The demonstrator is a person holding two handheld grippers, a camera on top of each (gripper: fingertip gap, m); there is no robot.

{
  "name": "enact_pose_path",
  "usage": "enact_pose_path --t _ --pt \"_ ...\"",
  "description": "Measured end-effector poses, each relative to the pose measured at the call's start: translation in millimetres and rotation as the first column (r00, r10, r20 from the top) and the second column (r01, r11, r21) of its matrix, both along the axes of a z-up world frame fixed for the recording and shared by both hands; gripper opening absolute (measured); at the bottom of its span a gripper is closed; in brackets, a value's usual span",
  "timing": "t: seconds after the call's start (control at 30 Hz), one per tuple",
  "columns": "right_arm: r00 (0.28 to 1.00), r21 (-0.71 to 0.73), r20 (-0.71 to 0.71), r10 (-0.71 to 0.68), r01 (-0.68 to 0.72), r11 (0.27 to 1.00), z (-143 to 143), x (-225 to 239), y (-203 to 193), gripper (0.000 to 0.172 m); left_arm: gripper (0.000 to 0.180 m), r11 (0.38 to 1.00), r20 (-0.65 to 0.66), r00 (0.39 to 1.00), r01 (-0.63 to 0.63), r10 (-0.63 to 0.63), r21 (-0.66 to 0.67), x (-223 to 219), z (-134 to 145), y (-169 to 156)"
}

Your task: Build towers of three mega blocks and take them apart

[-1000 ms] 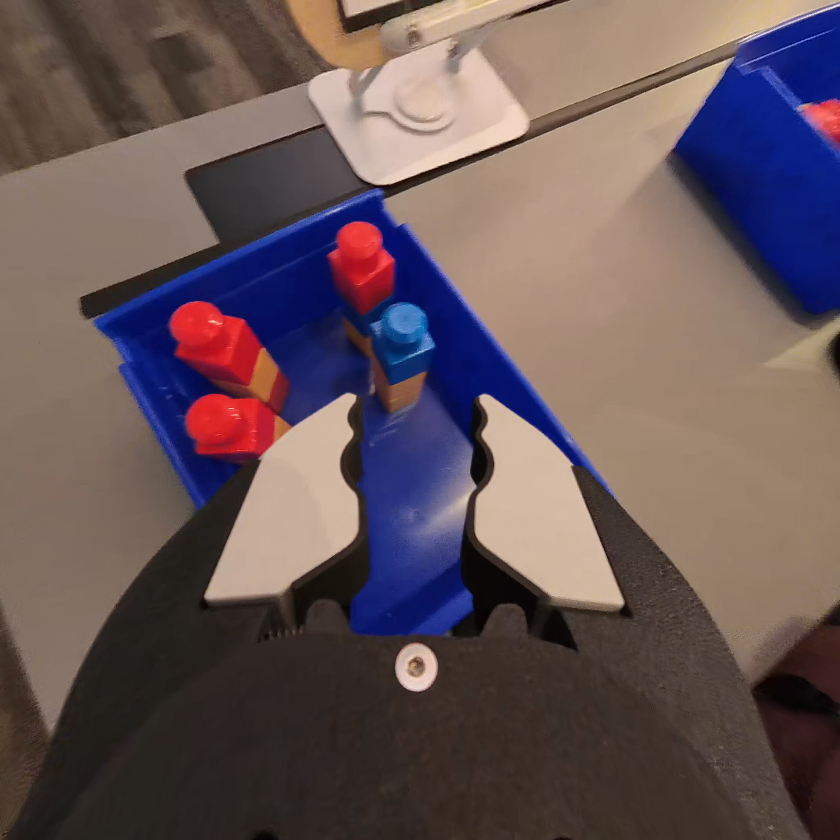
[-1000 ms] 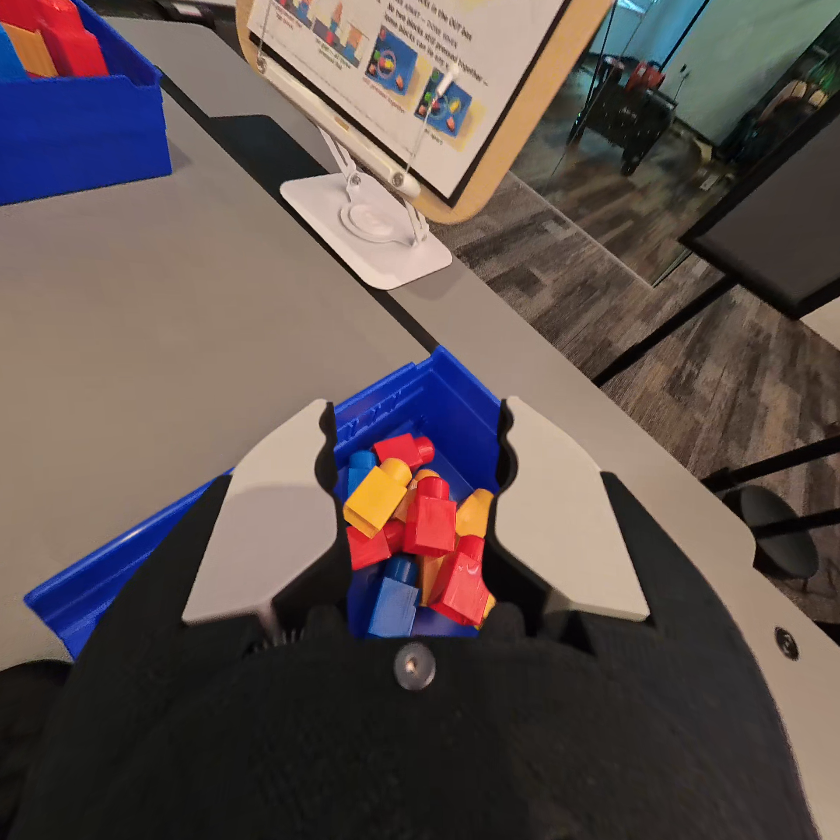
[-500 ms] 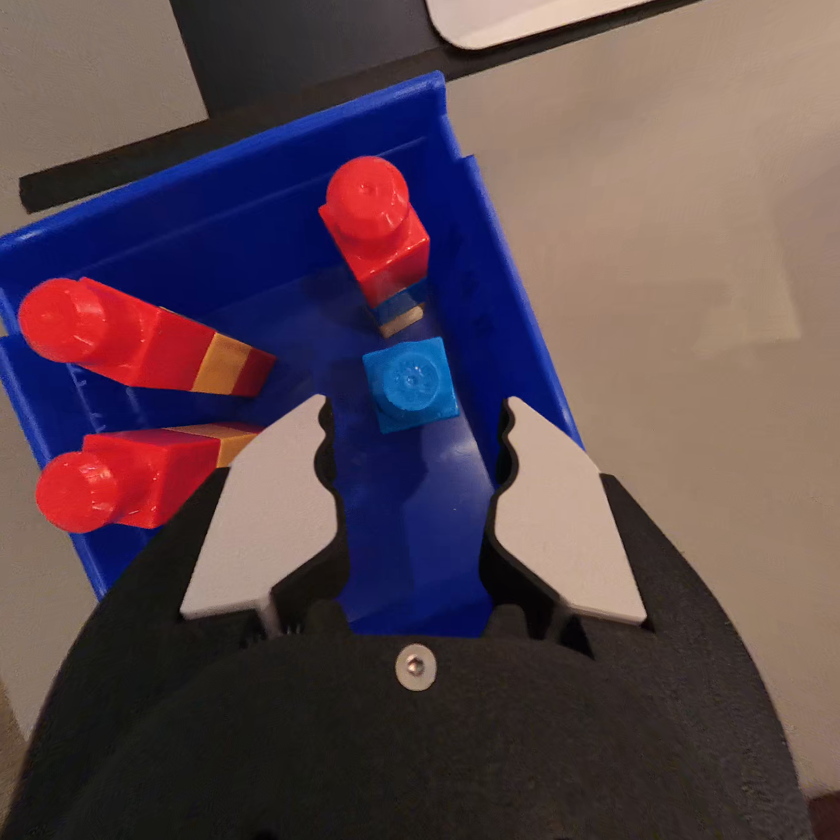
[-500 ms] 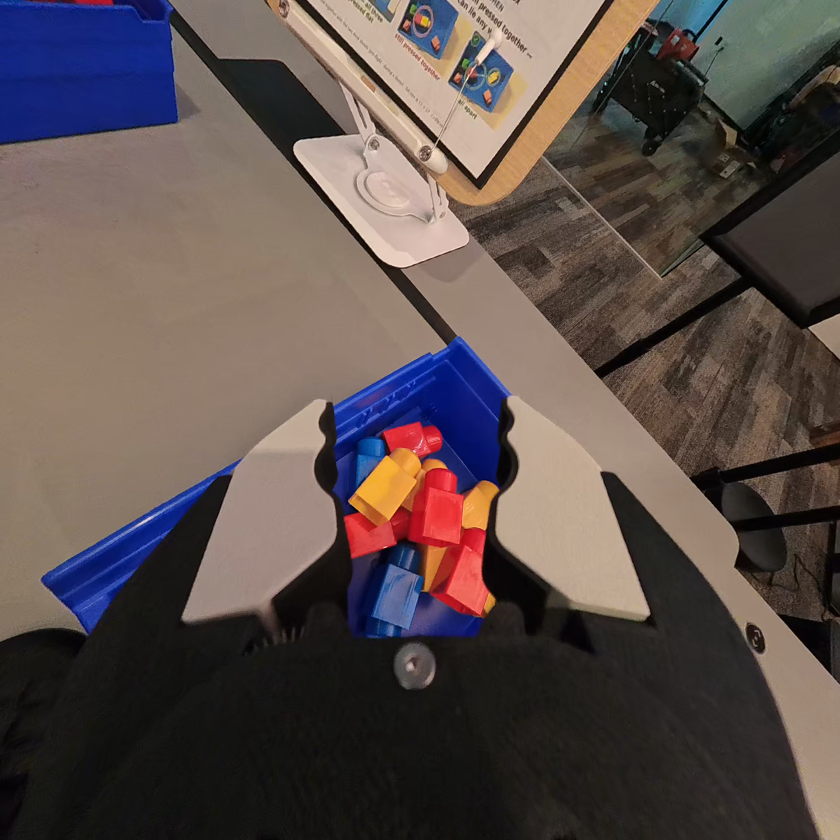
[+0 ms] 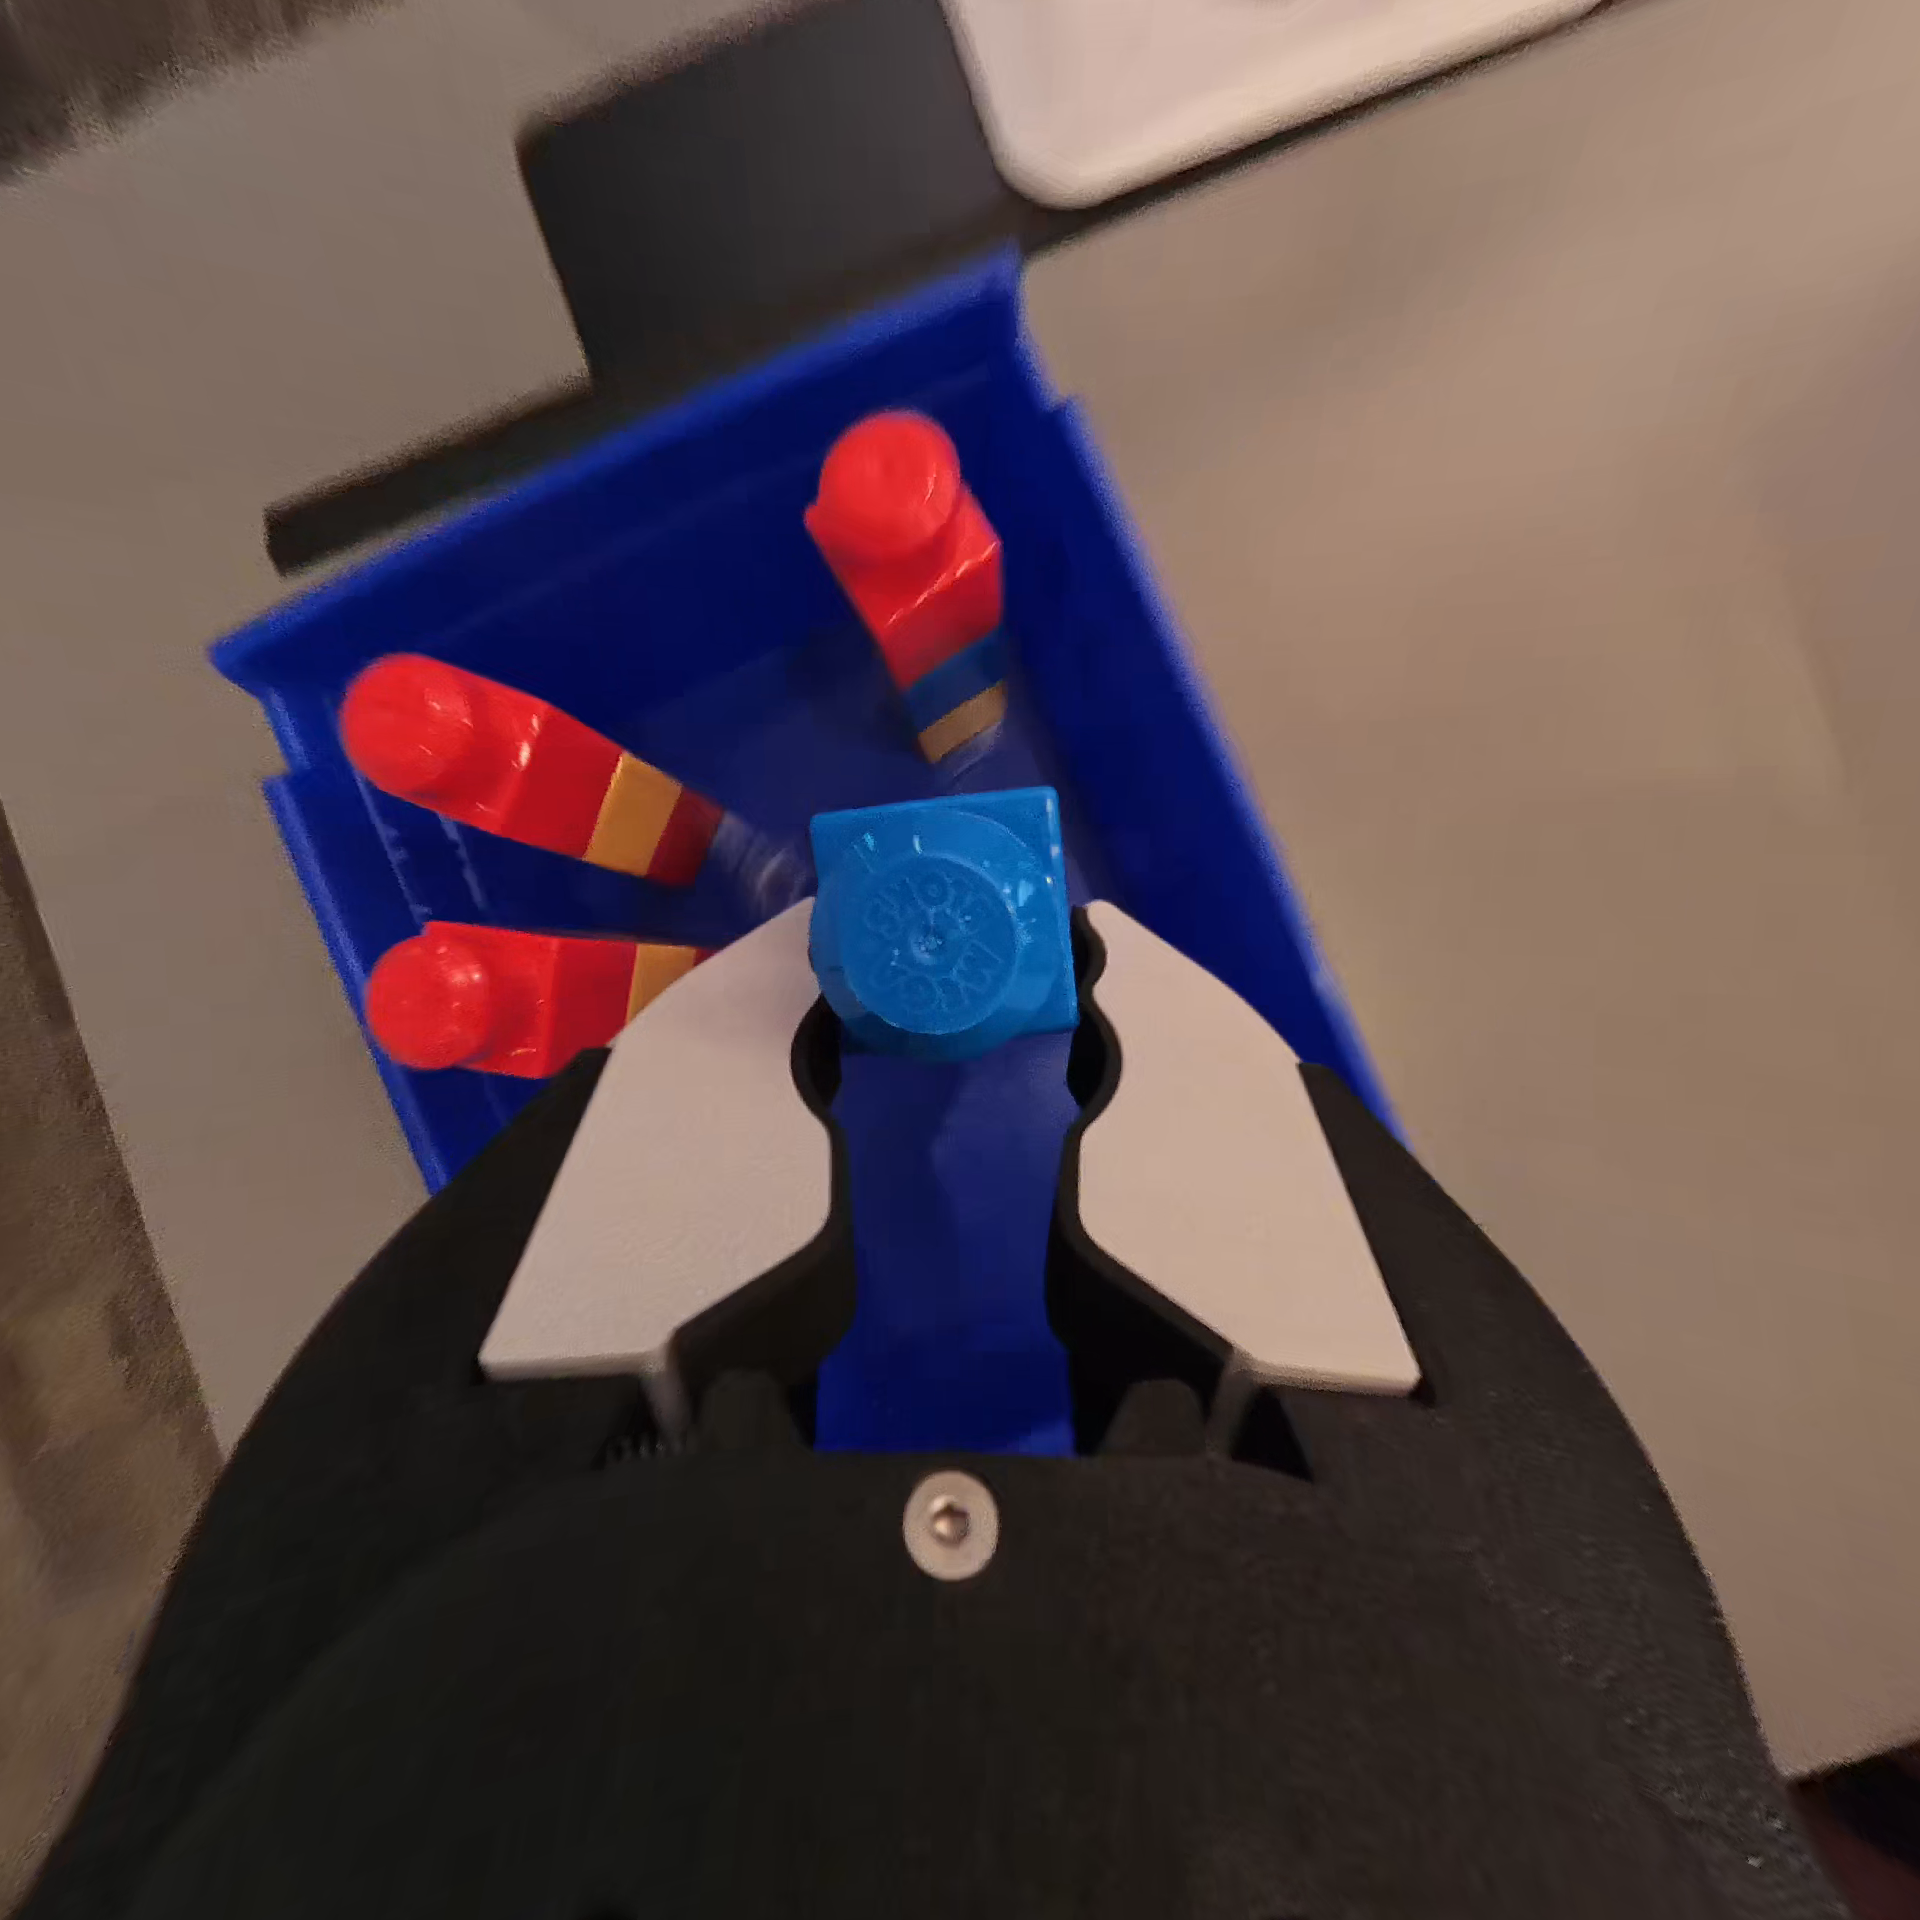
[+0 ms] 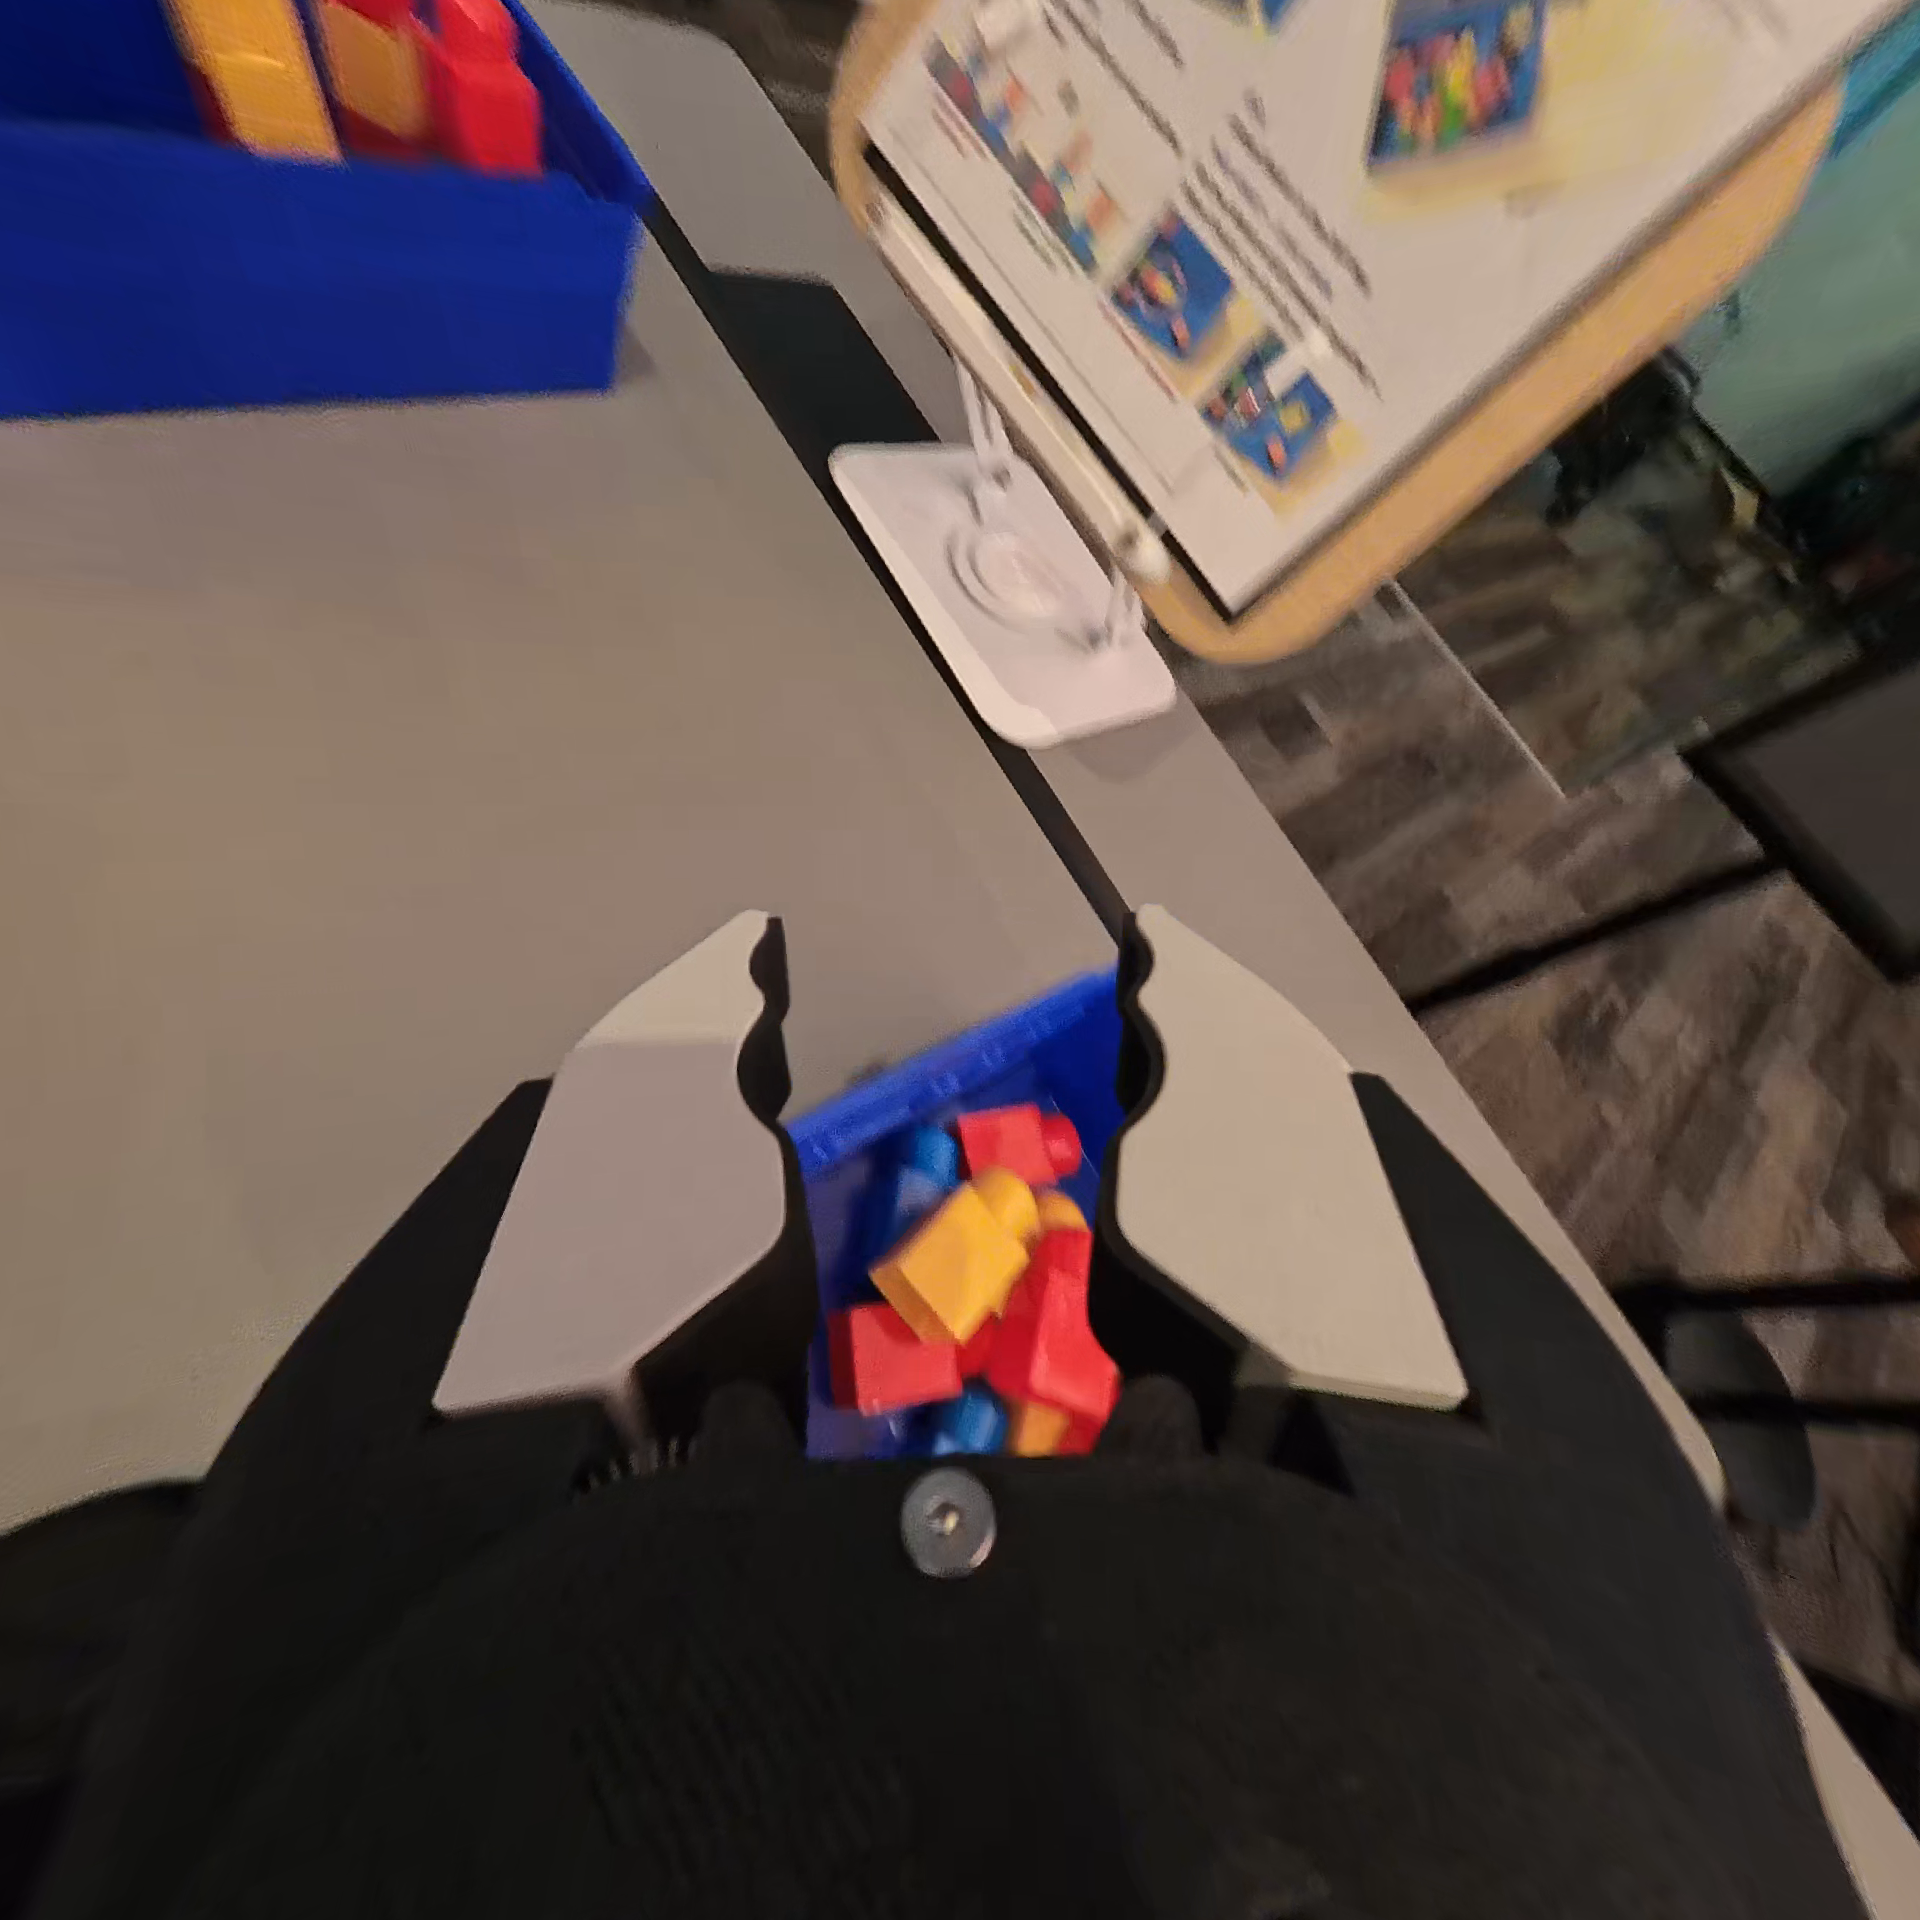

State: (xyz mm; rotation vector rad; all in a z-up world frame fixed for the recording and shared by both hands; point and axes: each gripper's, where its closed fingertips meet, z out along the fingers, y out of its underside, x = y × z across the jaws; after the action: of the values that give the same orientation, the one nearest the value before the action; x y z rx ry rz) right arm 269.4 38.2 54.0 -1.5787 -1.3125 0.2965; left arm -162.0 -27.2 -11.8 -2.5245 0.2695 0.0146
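The left gripper (image 5: 940,940) is reaching down into a blue bin (image 5: 1174,727) on the grey table (image 5: 1558,623), its two grey fingers (image 5: 717,1039) sitting on either side of a blue-topped tower (image 5: 940,920) seen from straight above. The fingertips are lying right at the block's sides — whether the pads are actually pressing it cannot be told from this angle. Three more towers are standing in the same bin: a red-blue-yellow tower (image 5: 920,582) near the far right wall, and two red-topped towers with a yellow band, one at the left (image 5: 520,769) and one nearer the gripper (image 5: 488,992), partly behind the left finger. The right gripper (image 6: 951,925) is hovering with its jaws wide apart and nothing between them, above a second blue bin (image 6: 966,1049) holding loose red, yellow and blue blocks (image 6: 966,1278). Farther off — blurred — an instruction board (image 6: 1299,260) is leaning on a white stand (image 6: 1008,613), and another blue bin (image 6: 291,270) is holding more blocks.
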Motion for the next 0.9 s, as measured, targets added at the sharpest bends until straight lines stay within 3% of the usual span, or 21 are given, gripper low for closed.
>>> enact_pose_path --t 0.03,0.1,0.17,0.27,0.33,0.47,0.57,0.6,0.67,0.73,0.9 --pt "0.998 0.005 -0.026 0.048 -0.048 0.999 7 -16 -8 0.062 0.041 0.996 0.049 0.998 0.033 -0.037 0.084 9 24 -7" --pt "0.982 0.010 -0.099 0.163 -0.163 0.987 22 -56 -29 0.062 0.041 0.953 0.177 0.966 0.138 -0.190 0.270 42 75 -28" --pt "0.924 -0.024 -0.224 0.311 -0.324 0.946 37 -105 -61 0.062 0.041 0.862 0.277 0.865 0.284 -0.419 0.419 87 113 -54" --pt "0.758 -0.127 -0.447 0.476 -0.580 0.804 52 -165 -119 0.063 0.041 0.720 0.269 0.705 0.479 -0.656 0.502 141 134 -87" --pt "0.702 -0.199 -0.516 0.491 -0.656 0.728 50 -190 -141 0.065 0.041 0.661 0.263 0.632 0.549 -0.729 0.511 166 137 -99" --pt "0.696 -0.303 -0.479 0.535 -0.703 0.643 24 -212 -163 0.064 0.041 0.604 0.256 0.557 0.631 -0.790 0.487 197 129 -106" --pt "0.668 -0.356 -0.486 0.563 -0.740 0.570 16 -215 -173 0.040 0.040 0.563 0.262 0.504 0.659 -0.823 0.499 211 127 -107" --pt "0.674 -0.377 -0.482 0.561 -0.737 0.561 14 -215 -172 0.039 0.041 0.551 0.261 0.492 0.659 -0.831 0.512 214 127 -106" --pt "0.683 -0.343 -0.494 0.538 -0.722 0.601 18 -214 -164 0.037 0.047 0.564 0.255 0.520 0.612 -0.815 0.555 213 130 -95" --pt "0.684 -0.316 -0.525 0.506 -0.709 0.631 26 -211 -154 0.037 0.070 0.574 0.267 0.531 0.579 -0.804 0.579 214 126 -84" --pt "0.687 -0.286 -0.550 0.475 -0.690 0.665 31 -206 -142 0.037 0.053 0.544 0.381 0.391 0.546 -0.838 0.637 240 127 -76"
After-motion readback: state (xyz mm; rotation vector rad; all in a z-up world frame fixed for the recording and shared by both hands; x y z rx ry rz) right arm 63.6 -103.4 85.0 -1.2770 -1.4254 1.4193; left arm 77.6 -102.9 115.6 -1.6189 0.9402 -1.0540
